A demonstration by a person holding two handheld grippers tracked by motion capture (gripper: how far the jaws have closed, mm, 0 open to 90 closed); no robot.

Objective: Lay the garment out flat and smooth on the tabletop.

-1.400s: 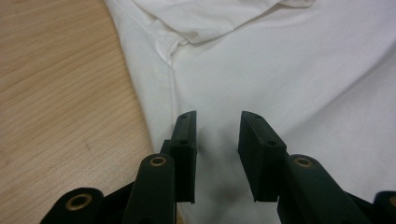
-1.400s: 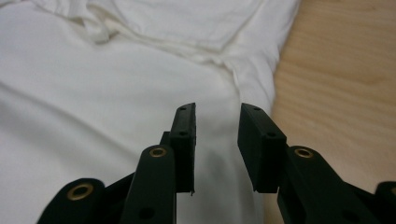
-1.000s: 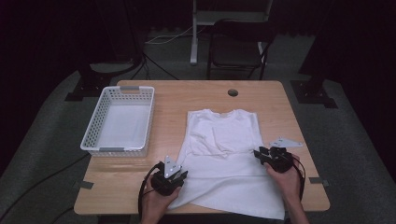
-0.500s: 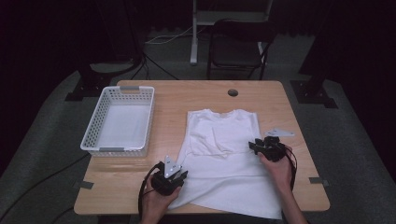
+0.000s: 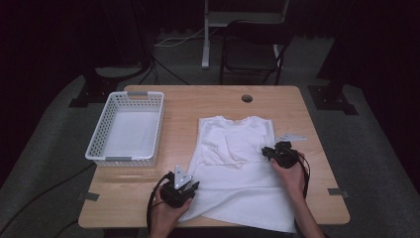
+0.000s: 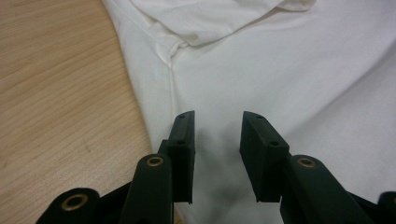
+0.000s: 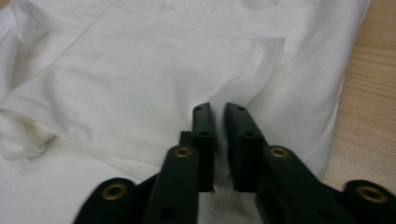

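A white basket is seen beyond the left gripper, jaws apart over the shirt; the right gripper is nearly closed, bare surface beyond.

The white T-shirt lies flat on my surface, right of centre, neckline toward the far edge and hem toward me. Its hem corner hangs just past the near edge on my right. Both sleeves are folded inward over the chest, their edges forming a band across the upper half. The fabric is mostly smooth, with soft creases by the folded sleeve and along its left side seam.
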